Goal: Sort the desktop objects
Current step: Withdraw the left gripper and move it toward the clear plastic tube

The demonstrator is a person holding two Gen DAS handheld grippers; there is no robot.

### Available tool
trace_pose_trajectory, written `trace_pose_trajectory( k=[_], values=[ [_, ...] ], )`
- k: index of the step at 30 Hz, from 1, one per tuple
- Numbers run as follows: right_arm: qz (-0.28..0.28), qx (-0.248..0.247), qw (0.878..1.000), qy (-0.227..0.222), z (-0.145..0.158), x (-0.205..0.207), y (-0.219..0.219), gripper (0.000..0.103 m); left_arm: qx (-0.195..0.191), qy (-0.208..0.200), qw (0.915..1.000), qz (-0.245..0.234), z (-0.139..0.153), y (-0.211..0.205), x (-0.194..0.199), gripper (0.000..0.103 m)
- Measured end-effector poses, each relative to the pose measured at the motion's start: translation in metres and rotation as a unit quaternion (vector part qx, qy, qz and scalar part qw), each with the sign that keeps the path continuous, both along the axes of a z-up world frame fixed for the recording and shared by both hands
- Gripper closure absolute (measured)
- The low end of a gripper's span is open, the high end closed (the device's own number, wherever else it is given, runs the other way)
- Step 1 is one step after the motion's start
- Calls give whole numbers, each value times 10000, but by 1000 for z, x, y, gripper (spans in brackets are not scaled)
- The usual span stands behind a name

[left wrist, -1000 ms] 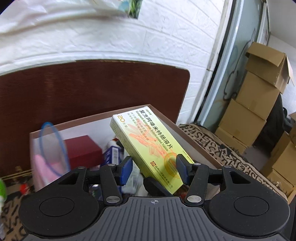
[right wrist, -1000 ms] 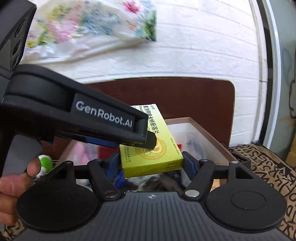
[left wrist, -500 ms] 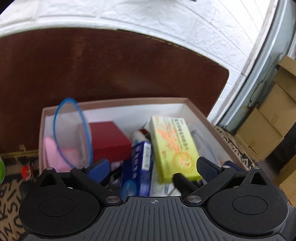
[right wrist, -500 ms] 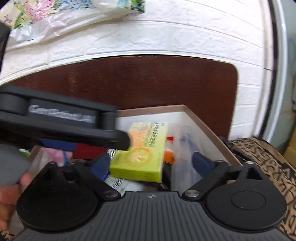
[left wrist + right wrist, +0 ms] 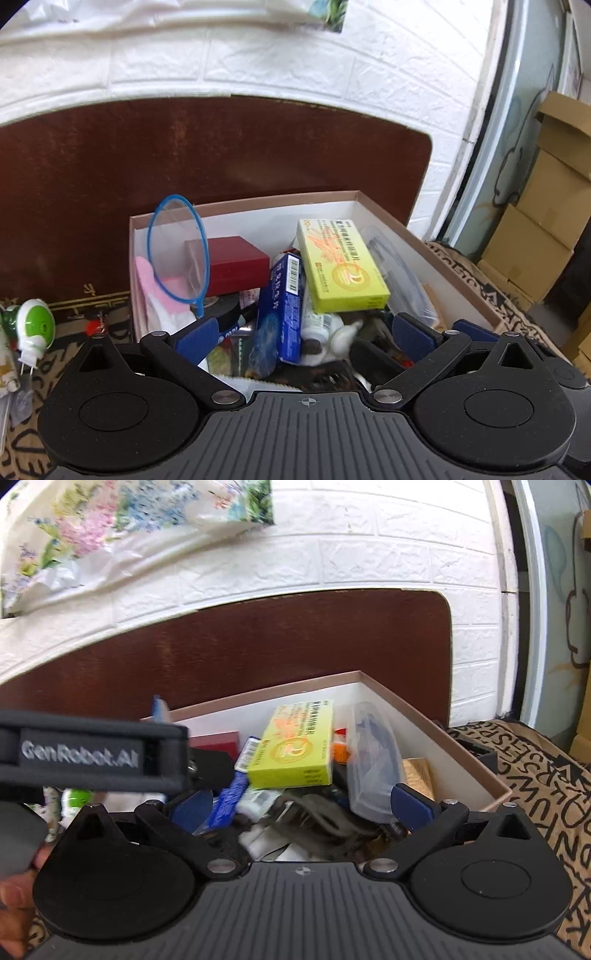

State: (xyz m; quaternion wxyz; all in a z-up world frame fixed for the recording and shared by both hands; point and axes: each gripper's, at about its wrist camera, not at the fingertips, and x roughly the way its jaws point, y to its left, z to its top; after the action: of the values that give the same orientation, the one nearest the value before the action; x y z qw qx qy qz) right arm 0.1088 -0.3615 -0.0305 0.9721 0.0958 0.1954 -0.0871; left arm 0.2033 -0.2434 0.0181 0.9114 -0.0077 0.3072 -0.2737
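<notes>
A yellow-green medicine box (image 5: 341,267) lies on top of the pile inside an open cardboard box (image 5: 424,245); it also shows in the right wrist view (image 5: 293,751), in the cardboard box (image 5: 458,751). My left gripper (image 5: 306,332) is open and empty, hovering above the near side of the box. My right gripper (image 5: 301,803) is open and empty, also above the near side. The left gripper's body (image 5: 92,755) crosses the left of the right wrist view.
In the box lie a red case (image 5: 236,264), a blue carton (image 5: 282,306), a blue-rimmed net (image 5: 177,251), pink cloth (image 5: 155,295) and a clear plastic case (image 5: 373,757). A green-white plug (image 5: 37,326) lies left. A dark headboard (image 5: 184,166) stands behind. Cardboard boxes (image 5: 546,206) are stacked at right.
My left gripper opened and let go of the yellow-green medicine box, which now rests in the cardboard box. Both grippers have pulled back a little.
</notes>
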Motion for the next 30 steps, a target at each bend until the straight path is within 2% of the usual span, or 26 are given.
trace_pose_trajectory(
  k=[3,11,20,30],
  values=[
    [91,30,9999,-85,5,-14,8,1,-103,55,9999,63,4,6,-14,0],
    [218,168,9995,-174,7,-48,26,1,208,-46,9983,536,8,28,-58,0],
    [479,-25,9988,-53,-12,-77,70,1,185,199,9942,1040,-14,73,-99,0],
    [1002,-45,9946,266,-35,-89,122,1,421,371,9851,1624,-38,128,-129,0]
  ],
)
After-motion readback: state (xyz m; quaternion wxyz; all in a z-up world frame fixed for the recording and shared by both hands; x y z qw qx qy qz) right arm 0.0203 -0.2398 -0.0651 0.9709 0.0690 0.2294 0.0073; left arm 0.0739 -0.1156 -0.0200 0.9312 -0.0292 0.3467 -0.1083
